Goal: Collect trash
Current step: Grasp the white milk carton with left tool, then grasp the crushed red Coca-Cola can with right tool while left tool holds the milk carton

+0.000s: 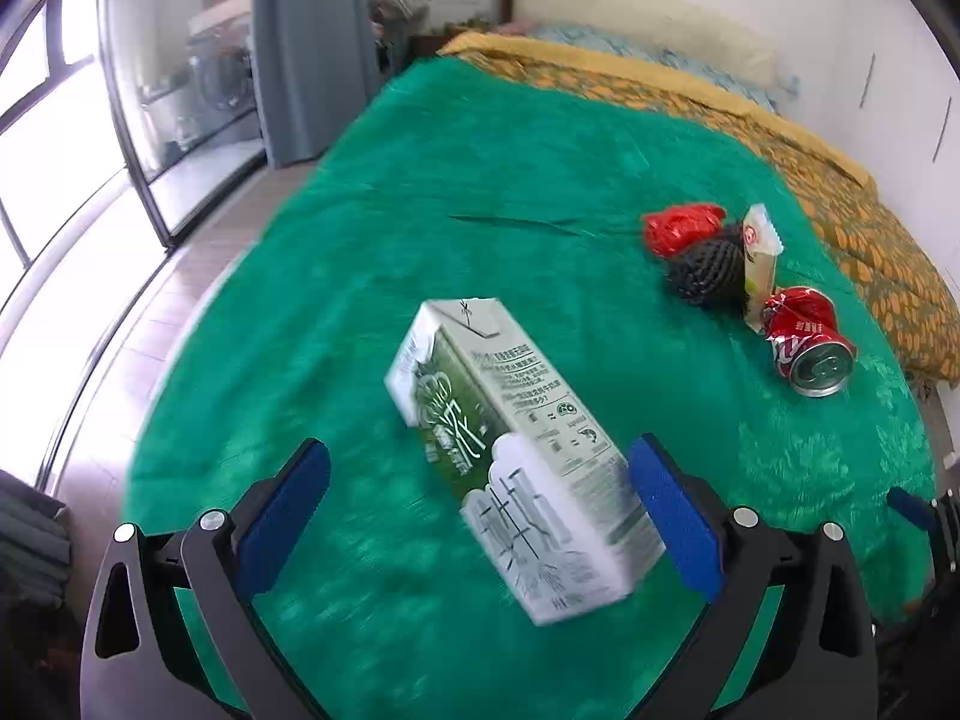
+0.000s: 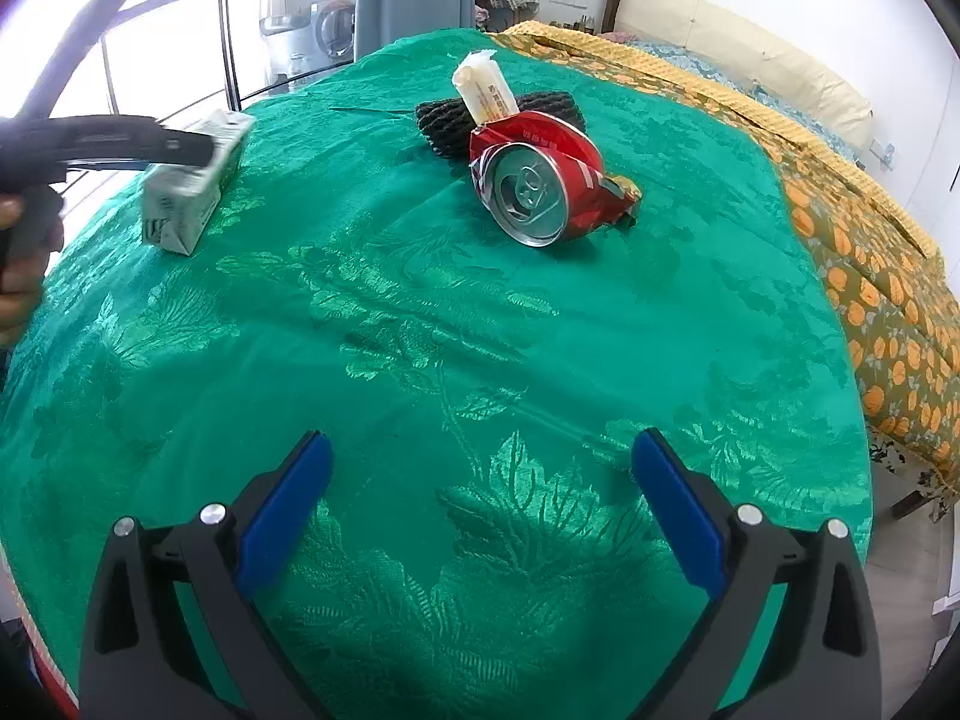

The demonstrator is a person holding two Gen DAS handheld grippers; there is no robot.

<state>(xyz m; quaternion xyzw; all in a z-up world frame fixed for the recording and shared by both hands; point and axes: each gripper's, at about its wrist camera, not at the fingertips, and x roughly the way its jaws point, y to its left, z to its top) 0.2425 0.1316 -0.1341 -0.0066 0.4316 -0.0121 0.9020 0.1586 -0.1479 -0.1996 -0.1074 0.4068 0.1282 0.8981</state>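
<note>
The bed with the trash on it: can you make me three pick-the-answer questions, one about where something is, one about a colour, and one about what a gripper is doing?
1. Where is the milk carton?
A. between the left gripper's fingers
B. on the pillow
C. on the floor

2. What colour is the crushed soda can?
A. blue
B. red
C. yellow

3. How is the right gripper?
A. shut on the can
B. shut on the carton
C. open and holding nothing

Answers:
1 A: the carton lies on the green bedspread between the blue pads of the left gripper.
2 B: its body is red with a silver top.
3 C: its fingers are wide apart over bare cloth.
</note>
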